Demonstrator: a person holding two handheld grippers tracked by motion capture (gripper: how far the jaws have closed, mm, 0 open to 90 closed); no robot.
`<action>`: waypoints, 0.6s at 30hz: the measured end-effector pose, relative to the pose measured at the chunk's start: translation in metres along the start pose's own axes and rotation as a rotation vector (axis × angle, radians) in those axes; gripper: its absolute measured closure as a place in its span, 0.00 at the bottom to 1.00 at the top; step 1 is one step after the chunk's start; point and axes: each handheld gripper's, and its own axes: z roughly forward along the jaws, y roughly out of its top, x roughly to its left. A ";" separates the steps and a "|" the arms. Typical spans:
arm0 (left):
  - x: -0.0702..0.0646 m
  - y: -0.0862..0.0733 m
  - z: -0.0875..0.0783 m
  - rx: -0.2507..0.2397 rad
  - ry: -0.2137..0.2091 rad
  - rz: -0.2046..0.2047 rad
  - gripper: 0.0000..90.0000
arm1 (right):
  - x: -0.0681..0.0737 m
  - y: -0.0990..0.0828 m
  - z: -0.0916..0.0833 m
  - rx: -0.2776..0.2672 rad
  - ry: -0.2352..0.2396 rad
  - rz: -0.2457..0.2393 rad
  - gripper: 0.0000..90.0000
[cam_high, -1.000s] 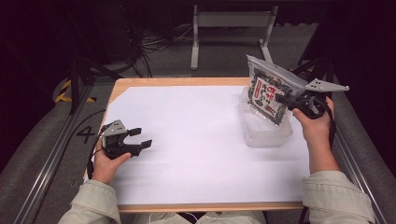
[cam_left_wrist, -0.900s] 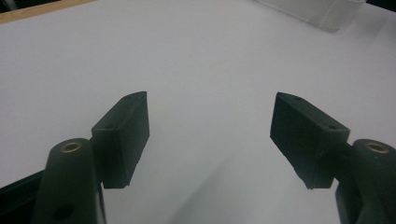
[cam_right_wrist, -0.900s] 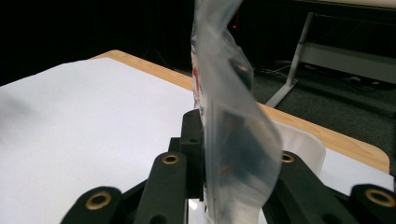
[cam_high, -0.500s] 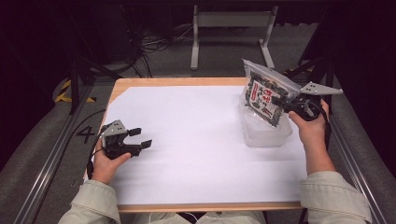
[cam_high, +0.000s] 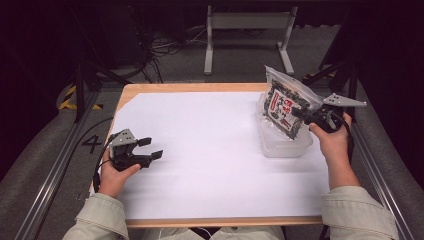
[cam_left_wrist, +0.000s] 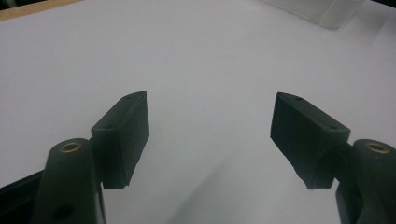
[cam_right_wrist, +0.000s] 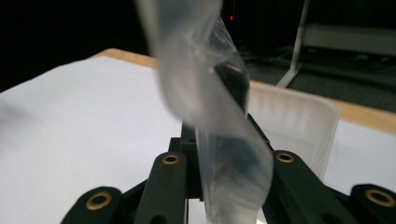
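A clear plastic bag (cam_high: 283, 103) with dark contents and a red-and-white label hangs over the translucent plastic tub (cam_high: 282, 142) at the table's right side. My right gripper (cam_high: 299, 113) is shut on the bag's edge, and the bag's lower end dips into the tub. In the right gripper view the bag (cam_right_wrist: 205, 93) rises twisted from between the closed jaws, with the tub (cam_right_wrist: 299, 123) behind it. My left gripper (cam_high: 151, 148) rests near the table's left edge, open with nothing between its pads (cam_left_wrist: 125, 133).
A white sheet (cam_high: 210, 150) covers the wooden table. Black rails run along both sides of the table, and a grey metal stand (cam_high: 247, 30) and cables lie on the floor beyond the far edge.
My right gripper has sunk a little with the bag, bringing its lower end further into the tub. The left gripper has stayed still.
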 end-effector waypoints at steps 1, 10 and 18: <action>0.000 0.000 0.000 0.000 0.002 0.004 0.32 | -0.003 -0.004 0.002 0.001 0.004 0.025 0.84; -0.002 -0.002 -0.004 0.006 0.005 -0.007 0.32 | -0.011 -0.015 0.001 -0.018 0.010 0.074 0.85; -0.002 -0.007 -0.009 0.001 0.014 -0.024 0.32 | -0.018 -0.015 0.000 -0.035 0.009 0.091 0.84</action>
